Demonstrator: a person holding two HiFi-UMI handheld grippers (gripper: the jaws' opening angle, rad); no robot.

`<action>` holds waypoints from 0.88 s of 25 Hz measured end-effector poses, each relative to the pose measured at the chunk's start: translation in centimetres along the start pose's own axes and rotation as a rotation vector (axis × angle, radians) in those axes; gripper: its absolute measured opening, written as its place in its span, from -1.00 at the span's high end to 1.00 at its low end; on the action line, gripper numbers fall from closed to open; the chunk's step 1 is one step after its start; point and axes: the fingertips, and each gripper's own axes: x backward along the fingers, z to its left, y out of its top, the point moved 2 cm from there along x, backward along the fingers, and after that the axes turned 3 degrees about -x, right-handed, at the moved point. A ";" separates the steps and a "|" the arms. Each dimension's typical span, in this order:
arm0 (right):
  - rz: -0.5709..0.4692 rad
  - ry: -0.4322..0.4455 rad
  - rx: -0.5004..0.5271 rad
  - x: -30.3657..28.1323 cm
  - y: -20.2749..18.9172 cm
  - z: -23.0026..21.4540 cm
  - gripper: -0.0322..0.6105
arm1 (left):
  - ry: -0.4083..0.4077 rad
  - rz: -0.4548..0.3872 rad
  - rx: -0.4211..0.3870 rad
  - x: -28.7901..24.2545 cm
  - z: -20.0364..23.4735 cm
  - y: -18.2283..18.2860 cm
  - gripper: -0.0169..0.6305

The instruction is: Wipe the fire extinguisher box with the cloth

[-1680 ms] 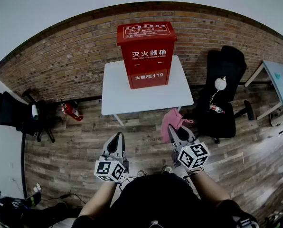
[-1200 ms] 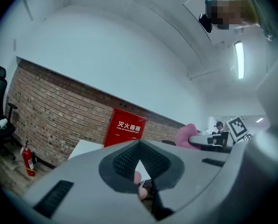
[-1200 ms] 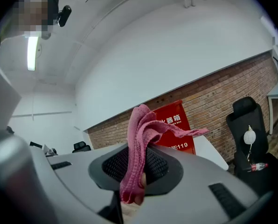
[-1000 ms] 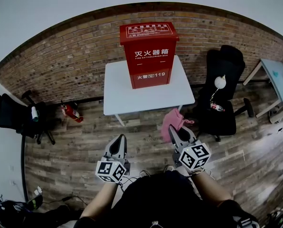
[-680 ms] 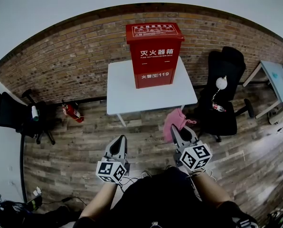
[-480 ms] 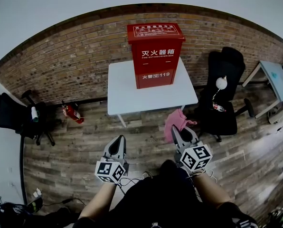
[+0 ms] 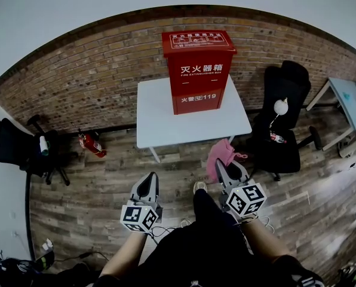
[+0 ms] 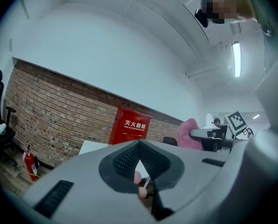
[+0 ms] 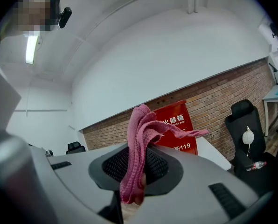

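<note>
A red fire extinguisher box (image 7: 198, 70) stands upright on a white table (image 7: 160, 124) against the brick wall; it also shows ahead as the box (image 8: 128, 130) and the box (image 9: 178, 133). My right gripper (image 7: 224, 169) is shut on a pink cloth (image 7: 220, 155), which hangs out of the jaws as the cloth (image 9: 141, 146). It is well short of the table. My left gripper (image 7: 148, 186) is shut with nothing in it, held beside the right one, as the gripper (image 8: 140, 157).
A black office chair (image 7: 284, 124) with a bottle and a white object stands right of the table. A small red extinguisher (image 7: 92, 142) lies on the wooden floor at left, near another black chair (image 7: 20, 148). A light blue table (image 7: 351, 103) is at far right.
The box and table have shifted right and slightly nearer in the head view. A leg and shoe now show between the grippers. Both grippers keep their hold and spacing.
</note>
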 end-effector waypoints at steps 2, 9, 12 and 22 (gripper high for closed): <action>-0.002 0.011 0.014 -1.2 0.3 -0.5 0.65 | 0.008 -0.006 0.001 -1.0 0.6 0.2 0.84; -0.008 0.048 0.035 -8.0 2.6 -2.9 0.65 | 0.042 -0.013 -0.005 -6.3 3.6 1.6 0.84; -0.002 0.063 0.047 -11.0 3.5 -4.2 0.65 | 0.055 -0.014 -0.011 -9.0 4.9 2.3 0.84; -0.001 0.101 0.068 -20.9 7.0 -9.2 0.65 | 0.123 -0.010 0.002 -18.2 8.5 4.6 0.84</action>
